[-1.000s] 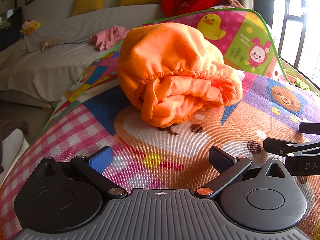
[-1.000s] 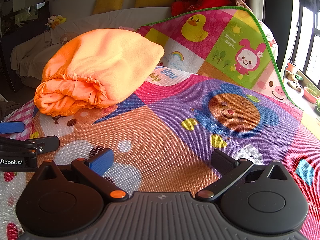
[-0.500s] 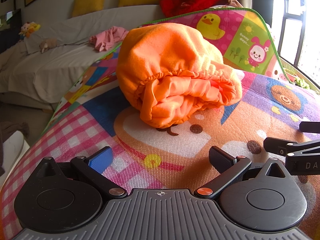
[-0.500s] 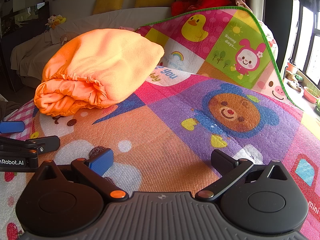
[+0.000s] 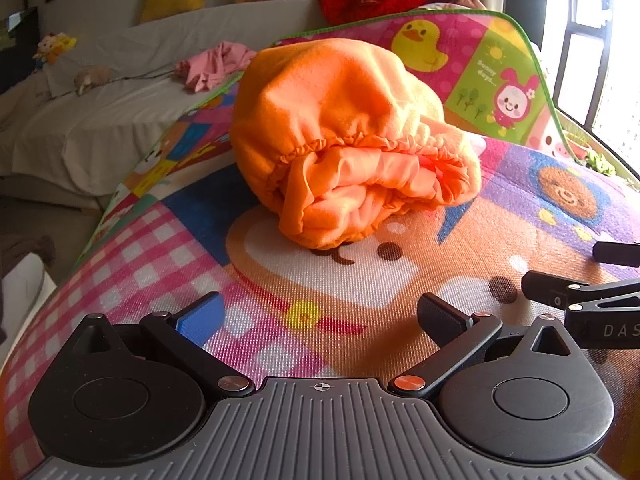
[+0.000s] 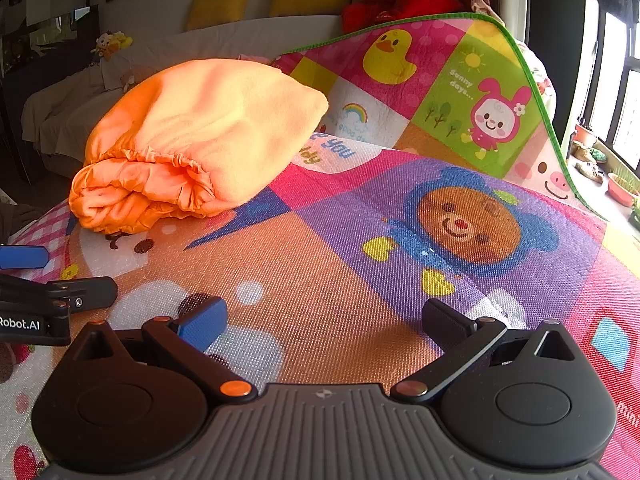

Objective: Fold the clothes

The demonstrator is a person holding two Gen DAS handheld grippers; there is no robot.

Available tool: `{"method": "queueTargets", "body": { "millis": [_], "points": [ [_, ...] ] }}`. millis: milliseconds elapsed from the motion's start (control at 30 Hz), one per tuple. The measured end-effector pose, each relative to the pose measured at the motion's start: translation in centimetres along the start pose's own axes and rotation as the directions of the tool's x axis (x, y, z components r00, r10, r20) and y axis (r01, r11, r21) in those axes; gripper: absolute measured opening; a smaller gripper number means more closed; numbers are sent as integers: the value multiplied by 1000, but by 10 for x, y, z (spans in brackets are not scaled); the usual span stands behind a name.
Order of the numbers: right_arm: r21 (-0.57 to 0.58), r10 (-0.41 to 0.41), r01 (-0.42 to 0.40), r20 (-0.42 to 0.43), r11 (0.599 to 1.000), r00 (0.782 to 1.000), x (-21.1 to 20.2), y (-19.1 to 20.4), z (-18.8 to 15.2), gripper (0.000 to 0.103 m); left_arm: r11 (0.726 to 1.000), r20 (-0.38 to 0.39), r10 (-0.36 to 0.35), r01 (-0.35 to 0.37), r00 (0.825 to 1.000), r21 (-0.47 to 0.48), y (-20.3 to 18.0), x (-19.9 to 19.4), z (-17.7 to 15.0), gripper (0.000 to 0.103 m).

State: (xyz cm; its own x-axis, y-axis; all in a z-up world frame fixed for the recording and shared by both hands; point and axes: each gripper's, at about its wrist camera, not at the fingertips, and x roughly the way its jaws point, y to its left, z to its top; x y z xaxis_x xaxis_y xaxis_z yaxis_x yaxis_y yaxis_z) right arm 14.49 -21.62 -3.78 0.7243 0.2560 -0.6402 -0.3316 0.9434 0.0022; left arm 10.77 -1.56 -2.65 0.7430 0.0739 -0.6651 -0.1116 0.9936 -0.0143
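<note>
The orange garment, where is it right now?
The orange garment lies bundled on the cartoon play mat, ahead of the open left gripper in its view, and up left of the open right gripper in the other.

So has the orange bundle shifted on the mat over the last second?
No. The orange bundle sits where it did, its lower edge over the same brown printed dots on the play mat in both wrist views.

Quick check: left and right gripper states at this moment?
Left gripper: open, holding nothing, short of the orange garment.
Right gripper: open, empty, over the play mat.
</note>
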Motion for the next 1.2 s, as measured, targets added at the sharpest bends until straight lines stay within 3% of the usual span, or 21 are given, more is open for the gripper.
{"method": "queueTargets", "body": {
  "millis": [167, 333, 1200],
  "points": [
    [8, 7, -7, 6, 1000, 1000, -1, -2, 0, 103, 996, 109, 41, -32, 993, -80, 11, -16, -6, 103],
    [10, 8, -8, 8, 1000, 1000, -2, -1, -1, 103, 997, 149, 56, -47, 987, -63, 8, -23, -7, 103],
    [3, 3, -3, 2, 1000, 1000, 0, 0, 0, 103, 998, 138, 57, -55, 989, -18, 4, -23, -8, 103]
  ]
}}
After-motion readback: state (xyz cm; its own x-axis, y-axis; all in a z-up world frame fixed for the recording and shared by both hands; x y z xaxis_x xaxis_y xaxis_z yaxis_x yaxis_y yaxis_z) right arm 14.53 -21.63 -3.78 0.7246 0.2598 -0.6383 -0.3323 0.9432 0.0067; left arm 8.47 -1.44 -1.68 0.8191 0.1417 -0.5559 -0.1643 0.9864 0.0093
